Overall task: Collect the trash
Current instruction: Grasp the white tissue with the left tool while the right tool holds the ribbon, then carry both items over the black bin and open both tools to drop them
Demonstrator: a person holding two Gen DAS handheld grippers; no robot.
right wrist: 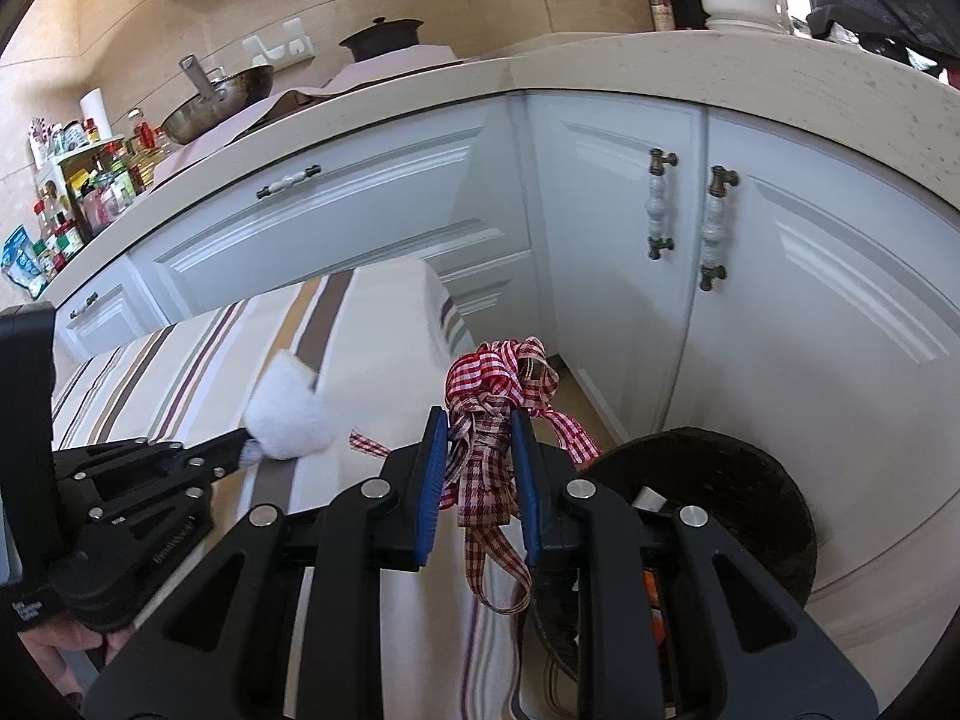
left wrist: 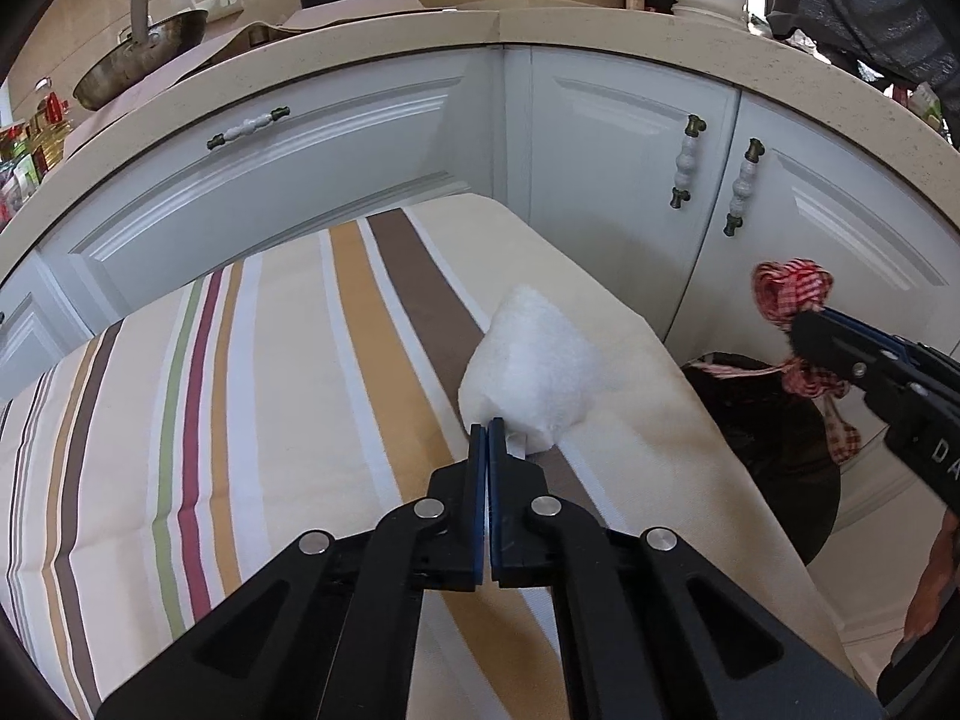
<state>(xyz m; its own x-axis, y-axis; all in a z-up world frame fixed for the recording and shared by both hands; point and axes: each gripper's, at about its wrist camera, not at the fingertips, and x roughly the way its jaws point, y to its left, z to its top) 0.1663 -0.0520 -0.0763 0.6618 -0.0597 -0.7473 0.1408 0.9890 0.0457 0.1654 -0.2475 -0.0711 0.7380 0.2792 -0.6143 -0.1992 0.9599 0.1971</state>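
My left gripper [left wrist: 487, 427] is shut on the edge of a white fluffy wad [left wrist: 531, 369], held just above the striped tablecloth [left wrist: 270, 396]. The wad also shows in the right wrist view [right wrist: 288, 408], with the left gripper [right wrist: 243, 441] at its left. My right gripper [right wrist: 480, 420] is shut on a bundle of red-and-white checked ribbon [right wrist: 498, 390], held over the gap between table and cabinets. The ribbon [left wrist: 792, 291] and right gripper [left wrist: 795, 324] also show at the right of the left wrist view. A dark round bin [right wrist: 720, 480] stands below on the floor.
White cabinet doors [left wrist: 624, 180] with knobbed handles curve close behind the table. The counter [left wrist: 420, 36] above holds a pan [left wrist: 144, 60], a black pot, bottles and bowls. The bin [left wrist: 774, 450] sits beside the table's right edge and holds some items.
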